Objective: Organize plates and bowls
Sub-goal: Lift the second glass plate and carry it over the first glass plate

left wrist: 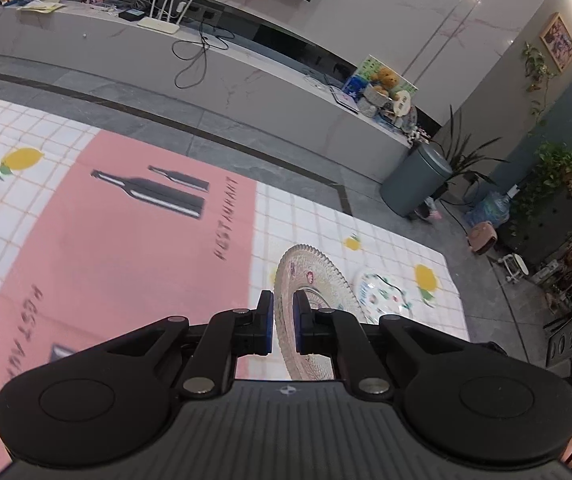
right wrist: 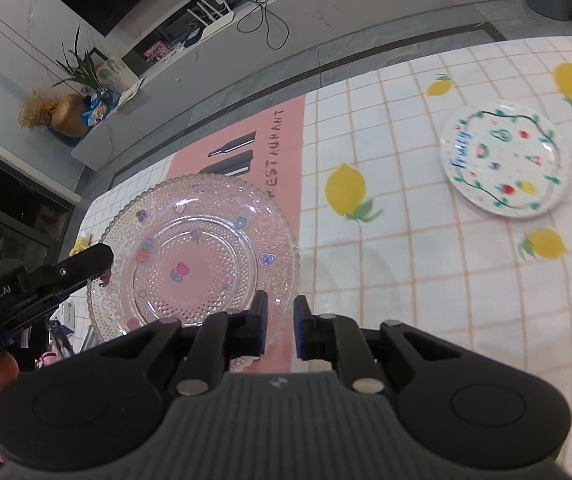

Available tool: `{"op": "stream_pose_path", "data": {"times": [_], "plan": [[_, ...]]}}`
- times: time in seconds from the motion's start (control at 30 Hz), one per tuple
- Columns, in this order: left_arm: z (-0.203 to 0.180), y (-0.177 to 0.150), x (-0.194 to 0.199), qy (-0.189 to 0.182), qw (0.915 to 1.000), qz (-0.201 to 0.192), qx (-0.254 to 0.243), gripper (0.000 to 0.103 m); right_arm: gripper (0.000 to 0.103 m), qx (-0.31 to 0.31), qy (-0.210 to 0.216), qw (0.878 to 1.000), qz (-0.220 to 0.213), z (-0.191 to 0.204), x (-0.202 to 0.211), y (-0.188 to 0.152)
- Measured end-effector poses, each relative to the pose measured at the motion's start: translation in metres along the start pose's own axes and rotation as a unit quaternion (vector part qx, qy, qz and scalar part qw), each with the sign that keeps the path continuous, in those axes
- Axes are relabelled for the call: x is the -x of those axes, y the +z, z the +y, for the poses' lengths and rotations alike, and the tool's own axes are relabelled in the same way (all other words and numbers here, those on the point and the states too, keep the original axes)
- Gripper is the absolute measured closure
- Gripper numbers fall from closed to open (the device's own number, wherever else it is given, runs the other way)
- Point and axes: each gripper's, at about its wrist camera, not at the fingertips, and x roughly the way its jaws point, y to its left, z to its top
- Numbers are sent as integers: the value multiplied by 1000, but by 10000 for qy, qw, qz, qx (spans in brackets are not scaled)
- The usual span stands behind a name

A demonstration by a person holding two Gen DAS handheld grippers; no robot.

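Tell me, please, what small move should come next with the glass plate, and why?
Probably carry the glass plate toward the white painted plate and lower it there. The left gripper is shut on its rim, so the plate is held above the tablecloth. The right gripper is shut, seemingly empty. The painted plate lies alone, a likely stacking place.

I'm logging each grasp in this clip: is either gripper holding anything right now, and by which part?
The left gripper is shut on the rim of the glass plate, which hangs edge-on between its pads. The right gripper is shut and holds nothing.
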Motion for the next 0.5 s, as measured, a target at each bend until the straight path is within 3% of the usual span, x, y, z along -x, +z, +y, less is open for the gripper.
{"op": "stream_pose_path", "data": {"times": [0.23, 0.5], "plan": [[-38, -37, 13, -175, 9998, 96, -42, 93, 92, -100, -67, 9997, -196, -30, 45, -32], [-75, -91, 5, -631, 9969, 476, -34, 93, 93, -279, -415, 9983, -296, -82, 92, -71]]}}
